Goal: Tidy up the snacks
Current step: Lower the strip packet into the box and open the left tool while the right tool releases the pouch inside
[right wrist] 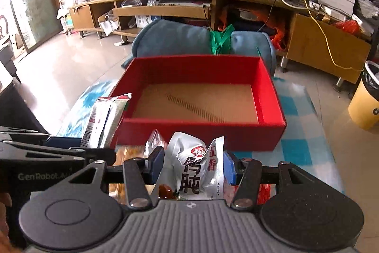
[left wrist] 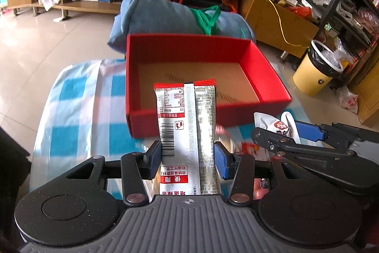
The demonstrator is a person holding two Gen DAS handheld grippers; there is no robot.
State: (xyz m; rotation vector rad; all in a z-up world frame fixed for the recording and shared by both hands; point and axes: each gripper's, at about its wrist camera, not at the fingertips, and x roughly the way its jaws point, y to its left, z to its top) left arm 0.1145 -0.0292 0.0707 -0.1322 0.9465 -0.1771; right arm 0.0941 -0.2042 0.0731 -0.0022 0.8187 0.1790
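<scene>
Centrally, the left gripper [left wrist: 187, 155] clamped a flat, glossy foil packet [left wrist: 187, 125]; the right gripper [right wrist: 193, 165] pinched a crinkled silver pouch [right wrist: 194, 165]. Both tilted downward toward the rectangular red cardboard box [left wrist: 189, 49] at 12 o'clock.

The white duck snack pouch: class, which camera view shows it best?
The right wrist view. There the white duck snack pouch sits centred between the right gripper's pads, its printed front readable. The left wrist view shows only its crumpled top at the right edge, behind that gripper's fingers.
</scene>
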